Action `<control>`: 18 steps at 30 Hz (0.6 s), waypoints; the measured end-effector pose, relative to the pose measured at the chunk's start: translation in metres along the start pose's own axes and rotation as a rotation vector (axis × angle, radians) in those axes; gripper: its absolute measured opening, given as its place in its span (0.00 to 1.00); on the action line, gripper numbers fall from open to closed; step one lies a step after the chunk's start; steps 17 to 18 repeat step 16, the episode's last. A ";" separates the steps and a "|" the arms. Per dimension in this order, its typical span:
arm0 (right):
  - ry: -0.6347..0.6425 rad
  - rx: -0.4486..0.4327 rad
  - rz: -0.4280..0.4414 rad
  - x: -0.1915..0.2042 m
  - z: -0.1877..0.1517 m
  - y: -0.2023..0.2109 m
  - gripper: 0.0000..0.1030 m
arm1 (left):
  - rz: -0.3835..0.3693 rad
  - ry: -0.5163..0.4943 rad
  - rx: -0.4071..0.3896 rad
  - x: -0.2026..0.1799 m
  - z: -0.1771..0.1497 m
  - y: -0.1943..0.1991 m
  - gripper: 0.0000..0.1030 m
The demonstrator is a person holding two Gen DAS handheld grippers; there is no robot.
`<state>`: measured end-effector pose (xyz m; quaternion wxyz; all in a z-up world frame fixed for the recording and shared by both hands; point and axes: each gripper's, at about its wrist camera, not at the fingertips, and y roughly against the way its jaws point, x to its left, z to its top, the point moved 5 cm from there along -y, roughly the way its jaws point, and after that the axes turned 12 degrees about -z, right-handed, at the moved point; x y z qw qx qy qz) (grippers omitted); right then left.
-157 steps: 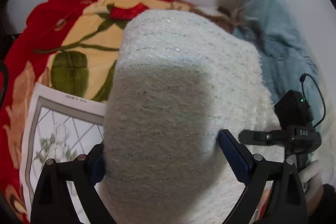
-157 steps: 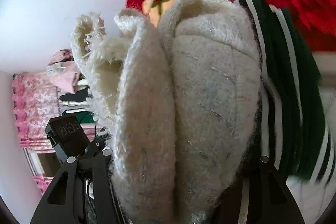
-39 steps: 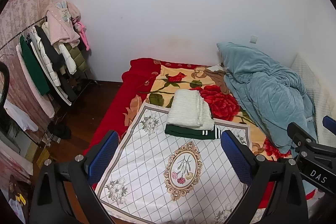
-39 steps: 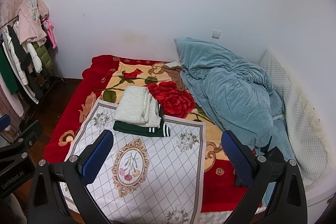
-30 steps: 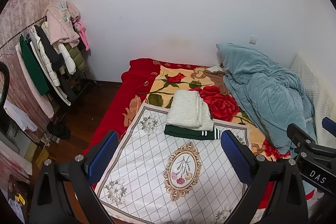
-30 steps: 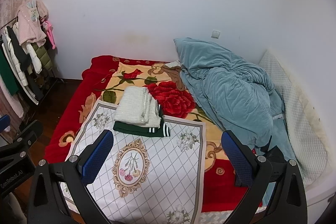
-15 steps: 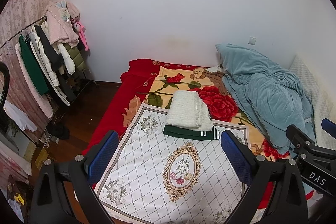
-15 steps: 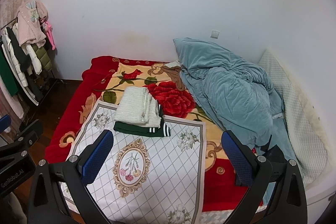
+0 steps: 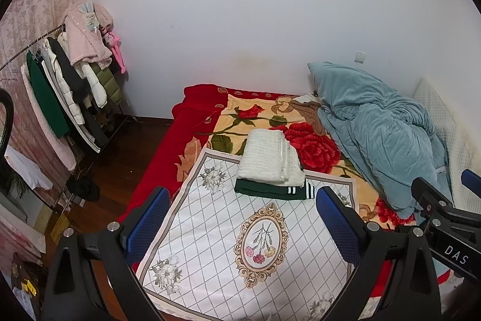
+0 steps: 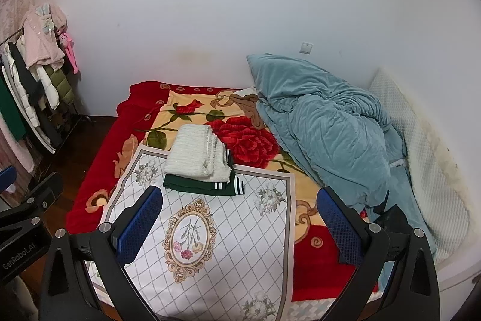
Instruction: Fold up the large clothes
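A folded cream knit garment (image 9: 270, 160) lies on top of a folded dark green garment with white stripes (image 9: 273, 191), at the far edge of a white patterned cloth (image 9: 216, 233) spread on the bed. The same stack shows in the right wrist view: cream garment (image 10: 197, 154), green garment (image 10: 201, 187), white cloth (image 10: 240, 245). My left gripper (image 9: 243, 226) is open and empty, held high and well back from the bed. My right gripper (image 10: 240, 226) is open and empty, also held back from the stack.
A red floral blanket (image 9: 312, 146) covers the bed. A rumpled blue duvet (image 9: 378, 137) lies on the right, by a white quilted pad (image 10: 421, 158). A clothes rack with hanging coats (image 9: 63, 89) stands on the left over dark wooden floor (image 9: 120, 167).
About five seconds ago both grippers were close up on the cream garment. Now it lies on the green one and both grippers are open and far back. In the last second almost nothing moves.
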<state>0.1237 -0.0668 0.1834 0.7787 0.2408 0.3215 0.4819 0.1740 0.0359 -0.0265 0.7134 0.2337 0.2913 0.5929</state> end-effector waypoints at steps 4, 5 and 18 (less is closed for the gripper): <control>-0.001 -0.001 -0.002 -0.001 -0.001 0.000 1.00 | 0.001 0.000 0.000 0.000 0.000 0.000 0.96; -0.001 0.000 0.000 -0.001 -0.001 0.000 1.00 | 0.001 0.000 0.000 0.000 0.000 0.000 0.96; -0.006 0.000 -0.004 -0.001 -0.003 0.002 1.00 | 0.003 -0.005 -0.002 0.005 0.001 0.001 0.96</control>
